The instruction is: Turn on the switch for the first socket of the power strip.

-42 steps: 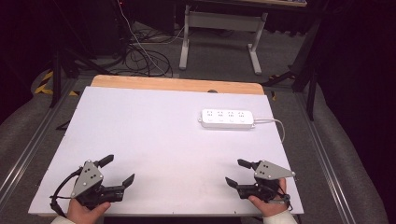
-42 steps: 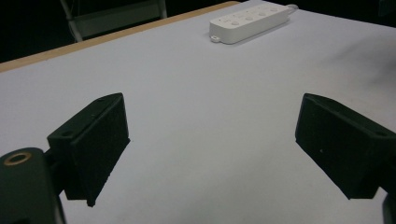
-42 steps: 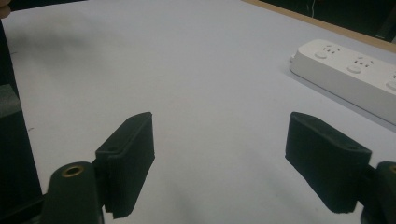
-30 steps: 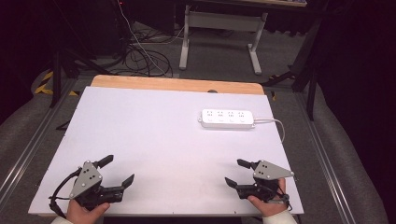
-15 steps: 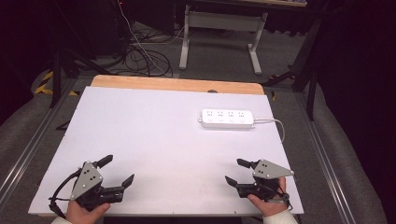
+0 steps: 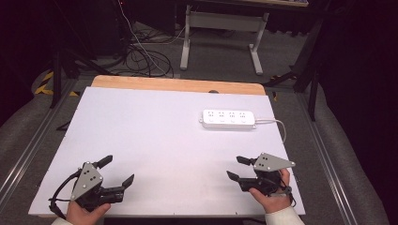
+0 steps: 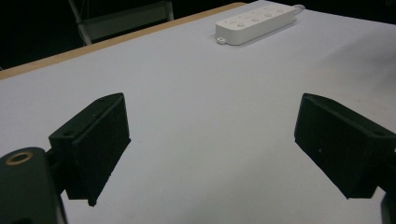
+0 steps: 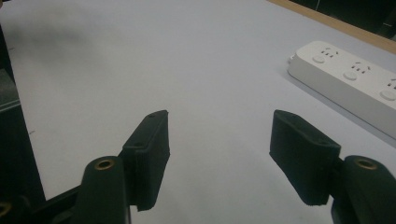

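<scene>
A white tabletop [image 6: 155, 140] lies in the middle, with a strip of bare light wood [image 6: 178, 85] along its far edge. Grey metal rails [image 6: 28, 154] run down both its long sides, over grey carpeted floor [image 6: 356, 178]. Beyond the far edge, a tangle of black cables [image 6: 145, 58] lies on the floor beside the pale legs of another desk frame [image 6: 220, 28]. A yellow-and-black striped marking [image 6: 44, 84] shows at the far left.
</scene>
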A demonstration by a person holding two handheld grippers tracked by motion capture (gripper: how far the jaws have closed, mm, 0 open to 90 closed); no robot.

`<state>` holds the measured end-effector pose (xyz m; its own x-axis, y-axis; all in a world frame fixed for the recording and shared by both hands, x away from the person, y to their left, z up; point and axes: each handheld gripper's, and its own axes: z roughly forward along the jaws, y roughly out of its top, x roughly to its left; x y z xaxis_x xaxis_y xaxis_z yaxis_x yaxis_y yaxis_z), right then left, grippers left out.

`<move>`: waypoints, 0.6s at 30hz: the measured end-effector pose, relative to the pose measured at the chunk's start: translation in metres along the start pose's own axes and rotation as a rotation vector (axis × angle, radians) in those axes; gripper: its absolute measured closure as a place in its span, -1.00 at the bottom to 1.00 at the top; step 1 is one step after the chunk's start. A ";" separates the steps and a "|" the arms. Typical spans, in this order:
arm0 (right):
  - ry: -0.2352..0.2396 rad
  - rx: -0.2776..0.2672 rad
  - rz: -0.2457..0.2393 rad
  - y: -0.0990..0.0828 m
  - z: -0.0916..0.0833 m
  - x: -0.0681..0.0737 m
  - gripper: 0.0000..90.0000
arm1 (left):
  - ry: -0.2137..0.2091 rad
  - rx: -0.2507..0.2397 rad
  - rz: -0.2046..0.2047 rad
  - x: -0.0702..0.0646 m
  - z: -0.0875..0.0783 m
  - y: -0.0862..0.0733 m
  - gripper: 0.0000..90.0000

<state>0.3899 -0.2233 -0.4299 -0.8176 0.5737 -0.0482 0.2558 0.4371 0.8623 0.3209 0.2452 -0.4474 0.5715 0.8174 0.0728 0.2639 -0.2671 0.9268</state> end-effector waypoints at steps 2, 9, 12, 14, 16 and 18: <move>0.000 0.003 0.001 0.003 0.000 -0.001 -0.13 | -0.001 0.000 0.000 0.000 0.000 0.000 -0.75; -0.011 0.014 -0.005 0.013 0.001 -0.003 -0.12 | -0.002 -0.001 0.001 0.000 0.000 0.000 -0.75; -0.009 0.015 0.003 0.018 0.001 -0.005 -0.11 | -0.002 -0.001 0.001 0.000 0.000 0.000 -0.75; -0.010 0.014 0.000 0.024 -0.001 -0.006 -0.08 | -0.002 0.002 0.007 0.000 0.000 0.000 -0.75; -0.008 0.012 -0.008 0.028 -0.002 -0.006 -0.07 | -0.003 0.002 0.011 0.000 0.000 0.001 -0.74; -0.011 0.011 -0.016 0.032 -0.003 -0.007 -0.07 | -0.005 0.002 0.011 0.000 0.000 0.001 -0.74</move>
<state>0.4026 -0.2156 -0.4000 -0.8157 0.5746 -0.0676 0.2488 0.4539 0.8556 0.3215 0.2450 -0.4469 0.5780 0.8120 0.0810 0.2592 -0.2768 0.9253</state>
